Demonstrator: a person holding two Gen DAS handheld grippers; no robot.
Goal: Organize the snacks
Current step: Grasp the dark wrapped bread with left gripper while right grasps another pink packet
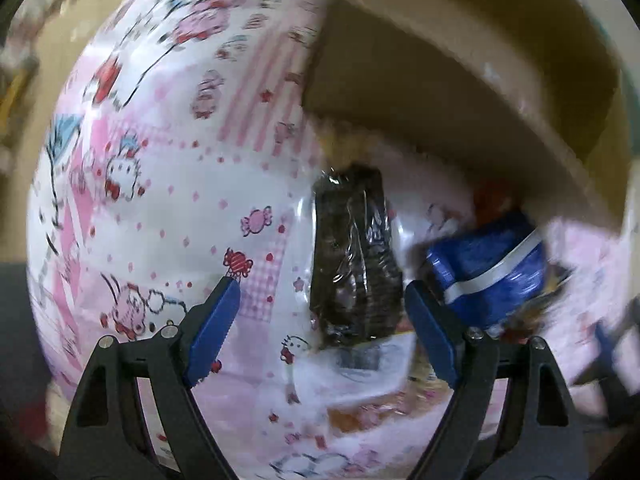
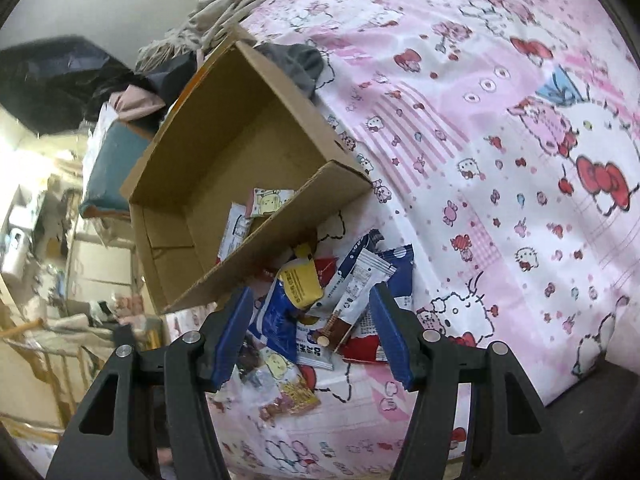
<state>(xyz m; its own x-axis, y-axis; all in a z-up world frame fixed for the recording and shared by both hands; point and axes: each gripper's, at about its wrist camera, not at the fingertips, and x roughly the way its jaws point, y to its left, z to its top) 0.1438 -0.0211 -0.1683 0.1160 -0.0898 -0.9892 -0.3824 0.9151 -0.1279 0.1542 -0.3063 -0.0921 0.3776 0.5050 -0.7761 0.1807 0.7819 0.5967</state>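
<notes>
A pile of snack packets point(image 2: 340, 292) lies on a pink cartoon-print bedsheet point(image 2: 500, 160) beside an open cardboard box point(image 2: 224, 184). A few packets point(image 2: 268, 202) lie inside the box. My right gripper point(image 2: 312, 312) is open and empty, hovering just above the pile. In the left wrist view, my left gripper point(image 1: 322, 296) is open and empty, with a dark snack in clear wrap point(image 1: 354, 256) lying between its fingers. A blue packet point(image 1: 492, 268) lies to its right, and the box wall point(image 1: 440, 92) stands behind.
Crumpled beige bedding point(image 2: 224, 12) and dark clothes point(image 2: 288, 60) lie behind the box. A black bag point(image 2: 56, 76) and cluttered shelves point(image 2: 48, 240) sit off the bed at left. The bed edge point(image 2: 580, 392) drops off at lower right.
</notes>
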